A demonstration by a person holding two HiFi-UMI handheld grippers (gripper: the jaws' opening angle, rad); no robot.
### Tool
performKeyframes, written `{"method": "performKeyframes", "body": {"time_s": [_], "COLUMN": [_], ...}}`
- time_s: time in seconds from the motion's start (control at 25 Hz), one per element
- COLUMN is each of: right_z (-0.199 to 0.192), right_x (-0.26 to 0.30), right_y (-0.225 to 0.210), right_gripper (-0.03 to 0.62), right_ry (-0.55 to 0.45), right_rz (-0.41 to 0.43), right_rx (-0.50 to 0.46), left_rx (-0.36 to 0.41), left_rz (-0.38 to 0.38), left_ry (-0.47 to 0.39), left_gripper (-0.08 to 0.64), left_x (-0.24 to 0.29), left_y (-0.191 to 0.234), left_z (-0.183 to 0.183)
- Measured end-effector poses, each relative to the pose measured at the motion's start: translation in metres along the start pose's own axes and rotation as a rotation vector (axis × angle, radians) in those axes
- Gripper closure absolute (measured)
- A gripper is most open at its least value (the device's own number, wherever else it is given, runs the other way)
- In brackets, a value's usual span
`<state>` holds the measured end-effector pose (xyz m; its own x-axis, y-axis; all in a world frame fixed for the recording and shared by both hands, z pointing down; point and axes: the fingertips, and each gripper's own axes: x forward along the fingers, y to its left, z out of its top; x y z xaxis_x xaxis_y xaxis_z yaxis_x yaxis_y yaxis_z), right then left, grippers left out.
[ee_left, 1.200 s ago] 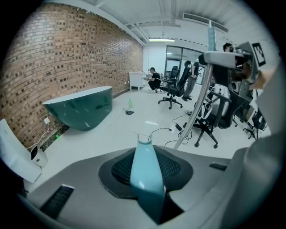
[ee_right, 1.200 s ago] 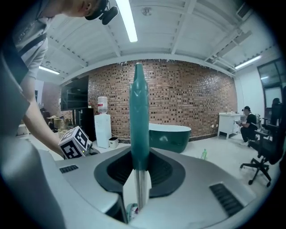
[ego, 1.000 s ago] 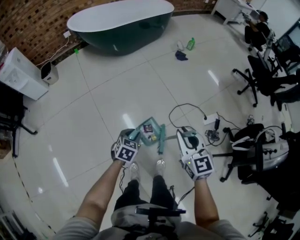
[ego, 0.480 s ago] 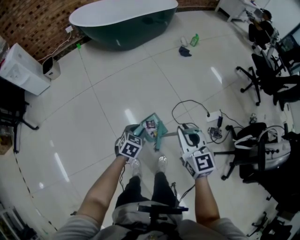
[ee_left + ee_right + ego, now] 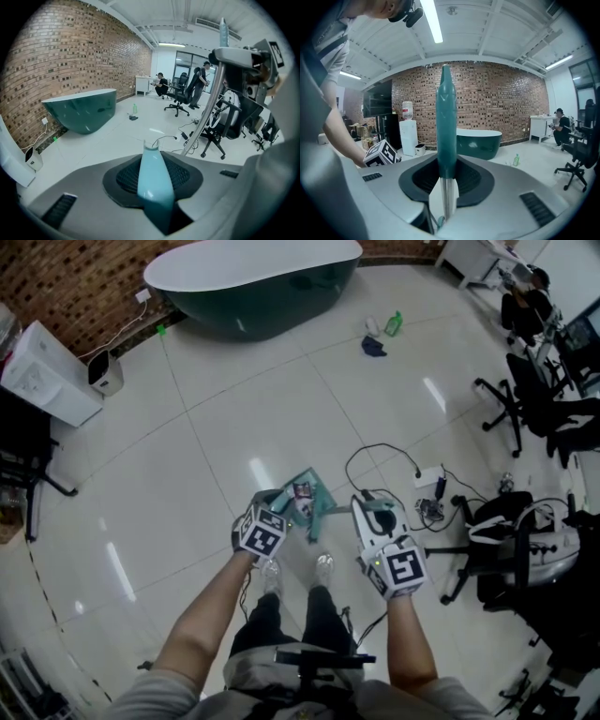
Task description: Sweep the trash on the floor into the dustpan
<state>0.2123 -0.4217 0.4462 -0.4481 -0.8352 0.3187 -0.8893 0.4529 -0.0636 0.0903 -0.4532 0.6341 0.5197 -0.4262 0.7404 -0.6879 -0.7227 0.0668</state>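
Teal plastic dustpan (image 5: 317, 495) pinched by left tool (image 5: 266, 506): keep its lip floor-flat while right tool (image 5: 374, 515), clamping the dark-teal broom handle (image 5: 446, 122), sweeps gently.

Wide open over the bare floor (image 5: 234, 423) ahead and to the left, as far as the bathtub (image 5: 253, 282) and the white cabinet (image 5: 47, 376) by the brick wall (image 5: 66, 287). Blocked close in front by the dustpan (image 5: 305, 498) just beyond the shoes (image 5: 322, 568). Hemmed on the right by a looped cable (image 5: 379, 445), a power strip (image 5: 429, 474) and office chairs (image 5: 514, 401), with a bottle (image 5: 395, 324) and a dark cloth (image 5: 373, 347) lying farther off near the bathtub.
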Motion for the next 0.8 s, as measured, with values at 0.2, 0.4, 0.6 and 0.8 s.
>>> {"method": "performKeyframes", "body": {"time_s": [0.2, 0.4, 0.6, 0.8], "right_z": [0.003, 0.018, 0.035, 0.044], "right_x": [0.006, 0.02, 0.043, 0.059], "right_y": [0.005, 0.01, 0.029, 0.04], "right_gripper": [0.515, 0.515, 0.515, 0.514], "right_ry": [-0.001, -0.048, -0.055, -0.055], "right_rz": [0.013, 0.04, 0.088, 0.098], "right_rx": [-0.011, -0.047, -0.095, -0.139], "left_rx": [-0.009, -0.01, 0.016, 0.128], "left_rz": [-0.02, -0.147, -0.269, -0.27], "left_ry": [0.008, -0.101, -0.139, -0.001], "left_gripper": [0.425, 0.304, 0.304, 0.487], "left_x": [0.0, -0.03, -0.069, -0.049], "left_y": [0.004, -0.002, 0.024, 0.058], "left_z": [0.002, 0.027, 0.028, -0.023]}}
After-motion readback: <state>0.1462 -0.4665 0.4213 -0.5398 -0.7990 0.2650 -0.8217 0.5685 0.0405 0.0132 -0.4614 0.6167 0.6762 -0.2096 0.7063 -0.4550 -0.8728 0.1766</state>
